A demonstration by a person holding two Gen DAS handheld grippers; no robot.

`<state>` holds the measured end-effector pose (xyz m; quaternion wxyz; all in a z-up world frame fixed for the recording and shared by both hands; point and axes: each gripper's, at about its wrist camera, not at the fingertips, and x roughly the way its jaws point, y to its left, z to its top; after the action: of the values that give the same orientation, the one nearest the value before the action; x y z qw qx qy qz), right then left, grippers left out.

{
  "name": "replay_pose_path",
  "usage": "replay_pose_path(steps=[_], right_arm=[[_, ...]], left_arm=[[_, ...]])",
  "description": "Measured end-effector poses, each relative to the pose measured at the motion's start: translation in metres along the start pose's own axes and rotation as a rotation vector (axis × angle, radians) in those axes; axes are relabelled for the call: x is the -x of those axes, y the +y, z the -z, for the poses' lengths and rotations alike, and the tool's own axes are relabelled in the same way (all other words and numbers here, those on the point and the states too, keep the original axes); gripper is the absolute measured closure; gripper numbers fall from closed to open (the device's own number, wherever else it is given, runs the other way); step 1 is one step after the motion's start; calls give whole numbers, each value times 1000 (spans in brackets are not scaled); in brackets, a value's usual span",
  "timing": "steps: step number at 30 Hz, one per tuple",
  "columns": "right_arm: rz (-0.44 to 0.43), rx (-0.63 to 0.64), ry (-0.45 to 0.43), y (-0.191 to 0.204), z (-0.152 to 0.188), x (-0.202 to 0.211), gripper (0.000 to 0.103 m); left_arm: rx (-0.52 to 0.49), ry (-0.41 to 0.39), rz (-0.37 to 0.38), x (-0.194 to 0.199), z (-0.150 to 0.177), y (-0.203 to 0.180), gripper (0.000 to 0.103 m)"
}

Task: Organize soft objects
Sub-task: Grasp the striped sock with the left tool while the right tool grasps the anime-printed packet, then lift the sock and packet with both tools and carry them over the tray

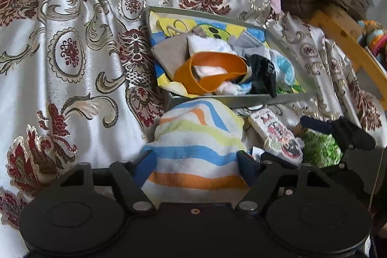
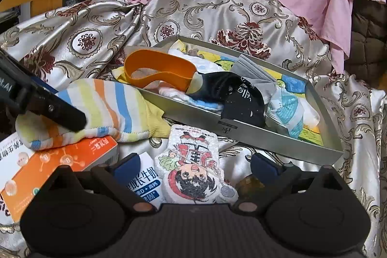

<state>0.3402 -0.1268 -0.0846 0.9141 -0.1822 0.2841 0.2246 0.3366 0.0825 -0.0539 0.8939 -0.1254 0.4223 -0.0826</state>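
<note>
- Striped terry towel, bunched, sits between the left gripper jaws, which pinch its sides, just short of the grey tray.
- Soft, light, floppy: I'd grab mid-bundle.
- Right gripper is open over a cartoon cloth.

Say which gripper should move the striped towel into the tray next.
Left. The left gripper already straddles the striped towel, just short of the tray. The right gripper frames the cartoon cloth instead.
</note>
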Motion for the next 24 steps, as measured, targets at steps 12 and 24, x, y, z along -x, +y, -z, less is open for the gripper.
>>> replay_pose_path(steps=[12,24], right_arm=[[-9,-62,29,-4,-6,-12,12],[-6,-156,117,-11,-18,-33,35]], left_arm=[[83,-33,20,0,-3,2,59],[68,-78,51,5,-6,-2,77]])
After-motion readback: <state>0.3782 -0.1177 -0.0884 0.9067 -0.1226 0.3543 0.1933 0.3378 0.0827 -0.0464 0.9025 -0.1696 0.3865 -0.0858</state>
